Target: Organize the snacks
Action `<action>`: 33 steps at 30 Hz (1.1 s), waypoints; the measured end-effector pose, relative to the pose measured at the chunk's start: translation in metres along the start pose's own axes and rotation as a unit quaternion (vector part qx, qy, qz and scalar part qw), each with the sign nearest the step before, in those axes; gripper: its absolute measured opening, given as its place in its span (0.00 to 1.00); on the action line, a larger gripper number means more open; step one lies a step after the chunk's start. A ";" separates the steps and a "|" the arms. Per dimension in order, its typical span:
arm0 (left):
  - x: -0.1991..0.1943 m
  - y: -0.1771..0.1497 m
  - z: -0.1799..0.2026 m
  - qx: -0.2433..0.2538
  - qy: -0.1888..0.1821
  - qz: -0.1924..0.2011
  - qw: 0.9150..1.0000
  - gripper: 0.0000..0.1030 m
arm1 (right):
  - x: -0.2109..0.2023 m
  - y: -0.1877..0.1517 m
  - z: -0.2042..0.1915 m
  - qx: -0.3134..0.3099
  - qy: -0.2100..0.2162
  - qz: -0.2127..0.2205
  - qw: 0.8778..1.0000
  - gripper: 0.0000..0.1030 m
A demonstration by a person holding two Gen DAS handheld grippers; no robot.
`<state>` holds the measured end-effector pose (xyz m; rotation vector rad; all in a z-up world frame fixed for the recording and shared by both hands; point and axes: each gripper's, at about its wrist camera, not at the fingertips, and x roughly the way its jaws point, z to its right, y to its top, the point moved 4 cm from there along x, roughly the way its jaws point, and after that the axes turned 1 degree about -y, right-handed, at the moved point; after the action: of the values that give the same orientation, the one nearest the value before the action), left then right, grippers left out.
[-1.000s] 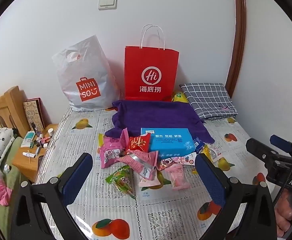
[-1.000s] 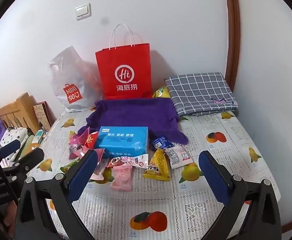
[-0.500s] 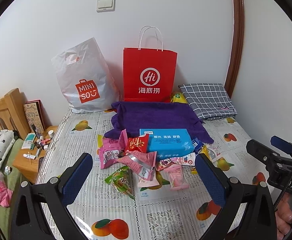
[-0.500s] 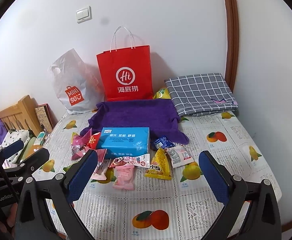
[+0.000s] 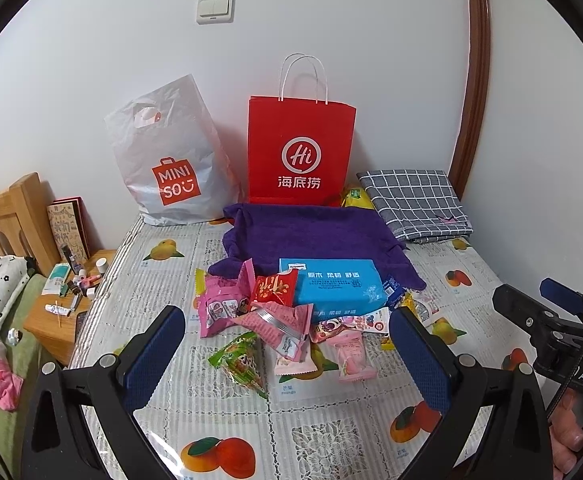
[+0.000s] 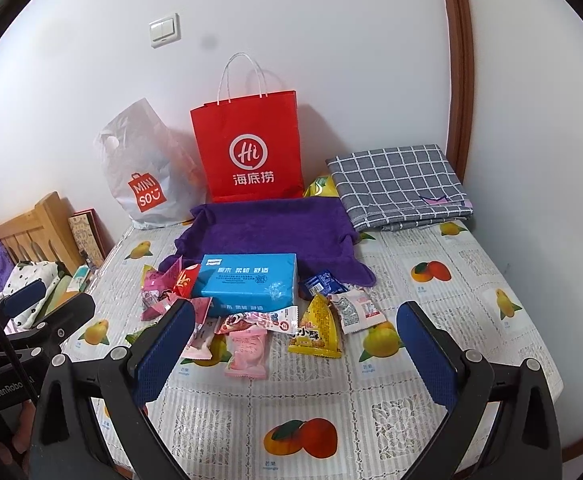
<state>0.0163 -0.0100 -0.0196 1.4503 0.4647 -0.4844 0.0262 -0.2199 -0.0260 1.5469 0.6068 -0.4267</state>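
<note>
Presently both the left gripper point(image 5: 287, 354) and right gripper point(image 6: 293, 346) hover wide open and empty above the snack pile point(image 5: 275, 320). Risk: packets overlap beneath the blue box point(image 6: 249, 280), so a grab may drag neighbours.

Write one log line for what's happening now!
left gripper: open | right gripper: open | colourful snack packets: on table, untouched | phase: approach

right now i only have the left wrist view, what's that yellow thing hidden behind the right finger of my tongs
Observer: A yellow triangular snack packet, lying in front of the blue tissue pack.
Operator: anything to its right
Observer: A white snack packet lies right beside it, with a small blue packet just behind.
Operator: are the right tongs holding anything
Observer: No, the right tongs are open and empty.
</note>
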 end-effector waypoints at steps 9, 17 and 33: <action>0.000 -0.001 0.000 0.000 0.000 0.000 1.000 1.00 | 0.000 -0.001 -0.001 -0.002 0.000 0.000 1.000 0.97; -0.001 -0.001 -0.001 -0.001 -0.001 0.000 1.000 1.00 | 0.000 -0.002 -0.001 -0.001 -0.002 0.000 1.000 0.97; -0.001 -0.002 -0.003 -0.001 -0.001 -0.001 1.000 1.00 | 0.000 -0.002 0.002 0.001 -0.001 0.000 1.000 0.97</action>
<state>0.0142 -0.0072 -0.0204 1.4479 0.4656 -0.4865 0.0255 -0.2220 -0.0275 1.5482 0.6048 -0.4300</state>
